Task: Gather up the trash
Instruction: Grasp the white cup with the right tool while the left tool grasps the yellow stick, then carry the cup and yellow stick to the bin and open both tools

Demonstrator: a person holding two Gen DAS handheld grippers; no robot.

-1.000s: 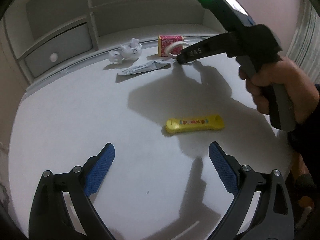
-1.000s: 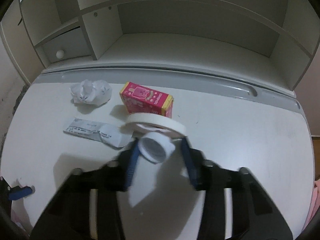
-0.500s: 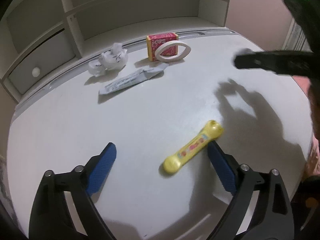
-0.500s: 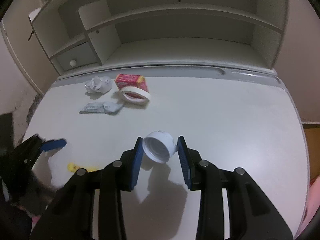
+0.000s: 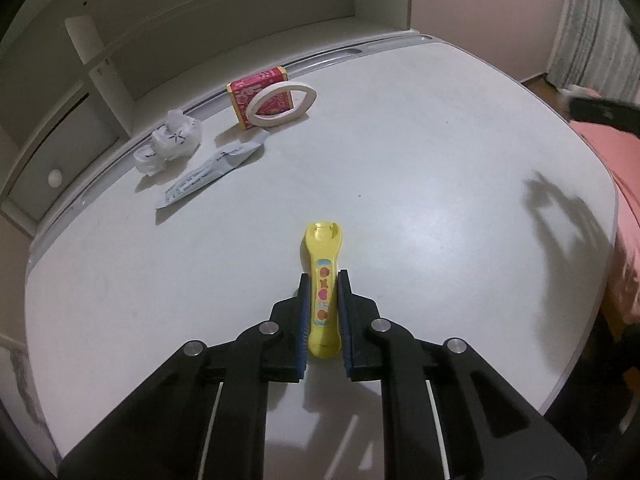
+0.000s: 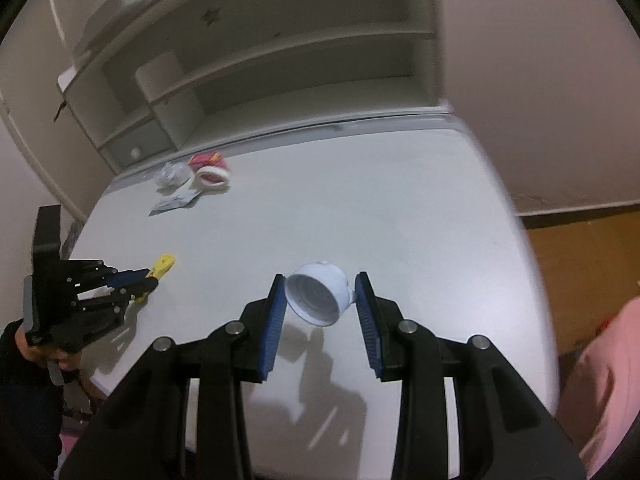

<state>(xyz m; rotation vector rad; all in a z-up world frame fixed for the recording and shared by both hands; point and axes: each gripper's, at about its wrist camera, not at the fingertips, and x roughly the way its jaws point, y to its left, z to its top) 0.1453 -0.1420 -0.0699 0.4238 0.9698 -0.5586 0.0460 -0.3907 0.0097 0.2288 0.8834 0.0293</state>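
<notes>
The left gripper [image 5: 323, 312] is closing its jaws on the yellow wrapper [image 5: 322, 276], which lies on the white table [image 5: 420, 168] with its long axis running straight out between the blue pads [image 5: 304, 312]. The pads flank its near half and appear to touch both long edges; the far, wider end sticks out beyond the tips. The step in hand looks like securing this piece before lifting it, and doing that well means letting the squeeze finish before any rise, since a light, flat, slippery piece held only by its edges may pivot or slide out. A straight lift, with no twist, should keep it level.

The right gripper [image 6: 320, 300] stands partly open, its 2 pads pressed on a small white cup [image 6: 318, 300] held tilted, mouth toward the camera, above the table. It needs only a steady clamp, gentle enough not to crush the thin wall.

Taking the yellow wrapper as the landmark, 4 more pieces wait well beyond its far end, toward the shelf unit [image 5: 200, 20]: a crumpled white tissue [image 5: 172, 144] and a flat grey sachet [image 5: 212, 172] beyond and to the left, and the pink box [image 5: 262, 94] with the white tape ring [image 5: 282, 104] leaning against it, furthest off. No bin shows in either view, so where the trash goes cannot be told.
</notes>
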